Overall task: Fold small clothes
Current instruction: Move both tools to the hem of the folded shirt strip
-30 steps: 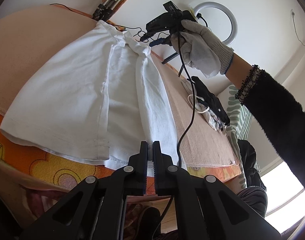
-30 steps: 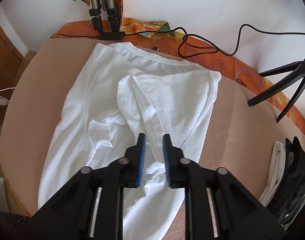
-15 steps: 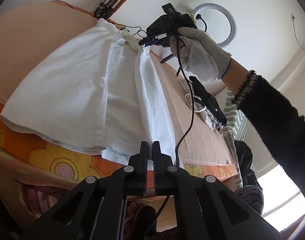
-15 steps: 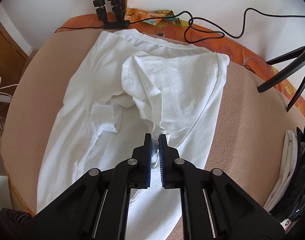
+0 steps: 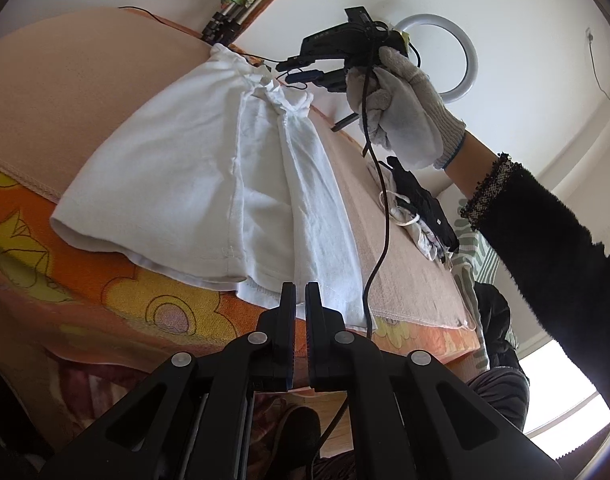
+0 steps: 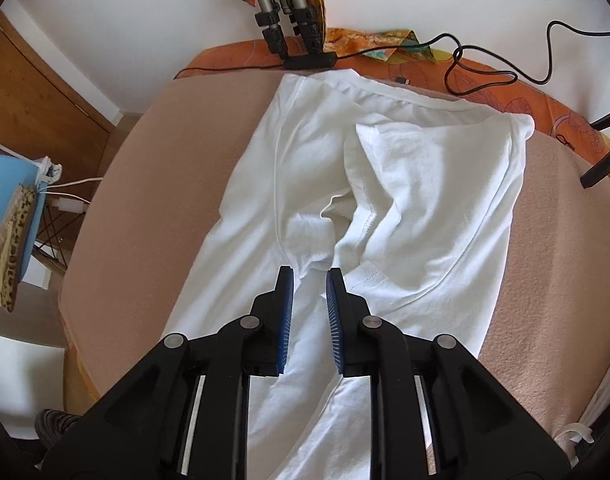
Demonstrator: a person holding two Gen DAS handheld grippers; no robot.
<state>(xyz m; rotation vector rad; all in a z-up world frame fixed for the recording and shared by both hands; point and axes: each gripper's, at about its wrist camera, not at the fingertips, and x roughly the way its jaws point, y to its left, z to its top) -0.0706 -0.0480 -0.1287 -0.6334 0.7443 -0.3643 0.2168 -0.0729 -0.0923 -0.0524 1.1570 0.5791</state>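
White wall and a ring light behind; left wrist view looks low along a tabletop covered by a beige cloth over an orange floral sheet. White t-shirt lies flat on it, hem hanging just over the near edge. Left gripper has its jaws nearly together with a thin gap, right at the hem; cannot tell if any fabric is pinched. Gloved right hand holds the other gripper above the shirt's far end, cable dangling. Dark and white clothes pile sits off to the right. Right wrist view: looking down on the same t-shirt, collar toward the wall, tripod legs and black cable beyond it. Right gripper is parted, nothing held, hovering just over the bunched sleeve fabric mid-shirt. Progress estimate: early. One side looks turned in toward the middle but rumpled; the other side fold and the lengthwise fold look undone.
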